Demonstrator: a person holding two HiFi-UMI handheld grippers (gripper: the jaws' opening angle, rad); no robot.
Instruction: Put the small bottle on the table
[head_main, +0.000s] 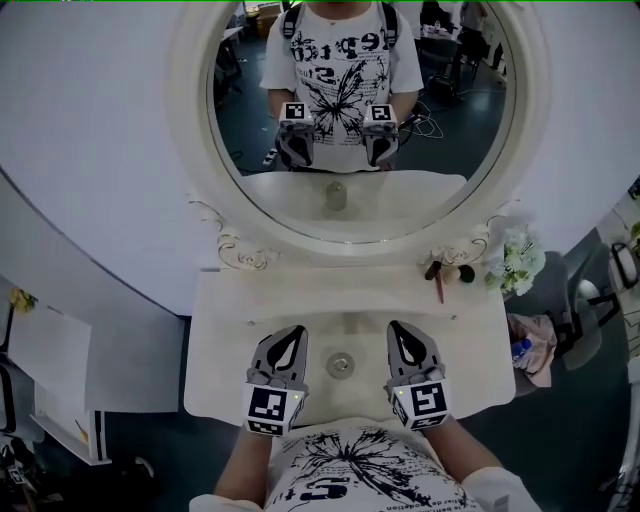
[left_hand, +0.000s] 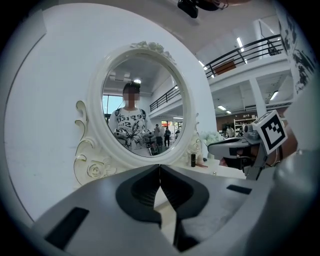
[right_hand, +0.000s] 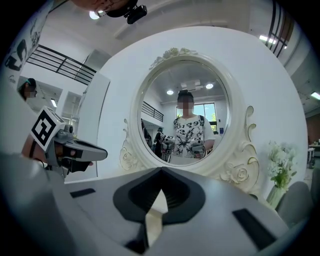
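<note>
Left gripper (head_main: 296, 333) and right gripper (head_main: 397, 328) are right up close, both jaws pinched together with nothing in them. The small bottle (head_main: 340, 365) stands on the white surface (head_main: 230, 340) between them, touching neither.

Bright, even overhead lighting, soft shadows, strong fisheye warping with dark, perhaps slightly blurred edges.

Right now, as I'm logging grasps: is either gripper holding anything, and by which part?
Nothing is held: left gripper and right gripper are both shut, empty.
</note>
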